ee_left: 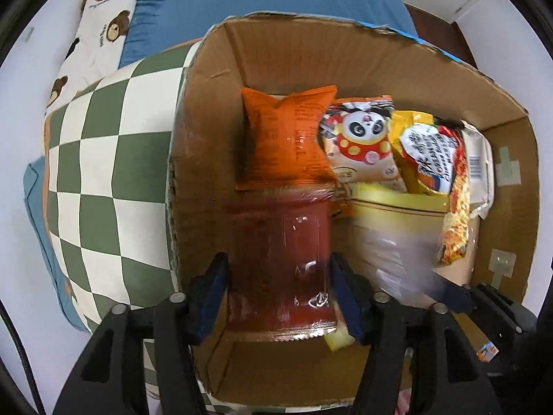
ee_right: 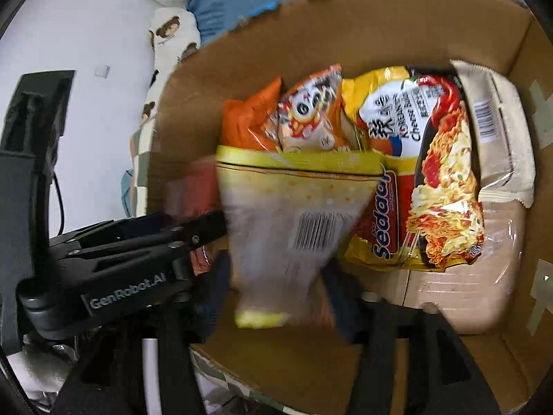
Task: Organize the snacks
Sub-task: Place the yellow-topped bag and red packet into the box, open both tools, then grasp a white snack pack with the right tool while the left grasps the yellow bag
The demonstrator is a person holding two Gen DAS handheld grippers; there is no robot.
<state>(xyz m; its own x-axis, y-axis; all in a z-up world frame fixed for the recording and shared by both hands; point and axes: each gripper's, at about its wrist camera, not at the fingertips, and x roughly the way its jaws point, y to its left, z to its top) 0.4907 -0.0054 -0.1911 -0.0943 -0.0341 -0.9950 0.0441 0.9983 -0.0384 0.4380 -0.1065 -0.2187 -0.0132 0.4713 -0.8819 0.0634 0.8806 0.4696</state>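
Observation:
An open cardboard box [ee_left: 214,103] holds snack packets standing in a row. My left gripper [ee_left: 278,297] is shut on a red packet [ee_left: 280,263] and holds it inside the box, in front of an orange packet [ee_left: 287,138]. My right gripper [ee_right: 280,297] is shut on a yellow-topped clear packet [ee_right: 293,221] with a barcode, beside the red one; this packet also shows in the left wrist view [ee_left: 397,235]. Behind stand a panda snack bag [ee_left: 363,138], a yellow Sedaap noodle packet [ee_right: 414,173] and a white packet [ee_right: 497,131].
The box [ee_right: 380,27] sits on a green and white checkered quilt [ee_left: 103,159] on a bed with a blue sheet [ee_left: 276,3] and a bear-print pillow [ee_left: 100,24]. The left gripper's black body [ee_right: 103,259] shows at the left of the right wrist view.

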